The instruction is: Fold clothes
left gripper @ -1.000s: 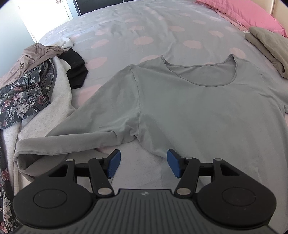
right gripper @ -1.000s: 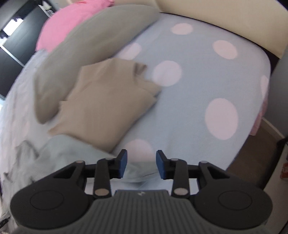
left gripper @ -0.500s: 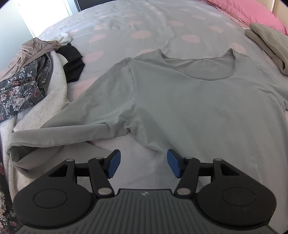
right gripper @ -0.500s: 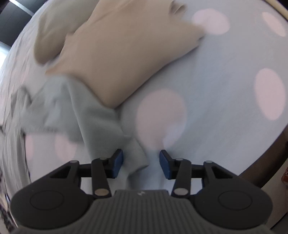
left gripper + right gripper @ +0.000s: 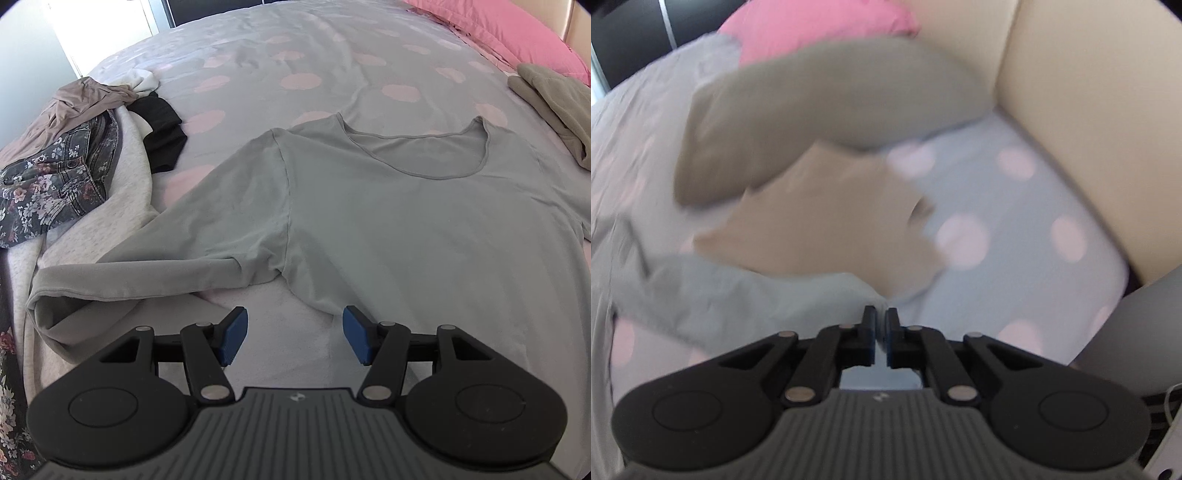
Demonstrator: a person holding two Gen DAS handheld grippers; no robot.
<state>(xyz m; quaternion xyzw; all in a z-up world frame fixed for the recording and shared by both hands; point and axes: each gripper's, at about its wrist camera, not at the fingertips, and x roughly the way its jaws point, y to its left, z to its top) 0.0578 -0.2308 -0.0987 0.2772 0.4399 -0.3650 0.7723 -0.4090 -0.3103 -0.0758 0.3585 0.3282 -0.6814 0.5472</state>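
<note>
Right gripper (image 5: 880,334) pinched nearly closed, blue pads almost meeting on the thin end of the grey-green shirt's sleeve (image 5: 746,295), which trails off to the left and slightly forward from the jaws; view heavily blurred, so the exact bite not certain. Left gripper (image 5: 291,332) spread wide and holding nothing, hovering just short of the shirt (image 5: 406,229), underarm seam directly ahead between the pads. Shirt laid flat, face up, neckline at the far end, hem toward the tool, long axis running straight away; near sleeve (image 5: 147,273) stretched out to the left, cuff resting on a pale grey garment (image 5: 122,206). Judged from this: sleeve fold inward next, right side already in hand, left sleeve closest to the empty tool. Beneath, a soft grey bedspread (image 5: 332,55) with pink dots. Further out, floral jeans (image 5: 55,181), a black item (image 5: 162,136), folded beige clothes (image 5: 827,218), a pink pillow (image 5: 498,33), a cream headboard (image 5: 1089,110).
</note>
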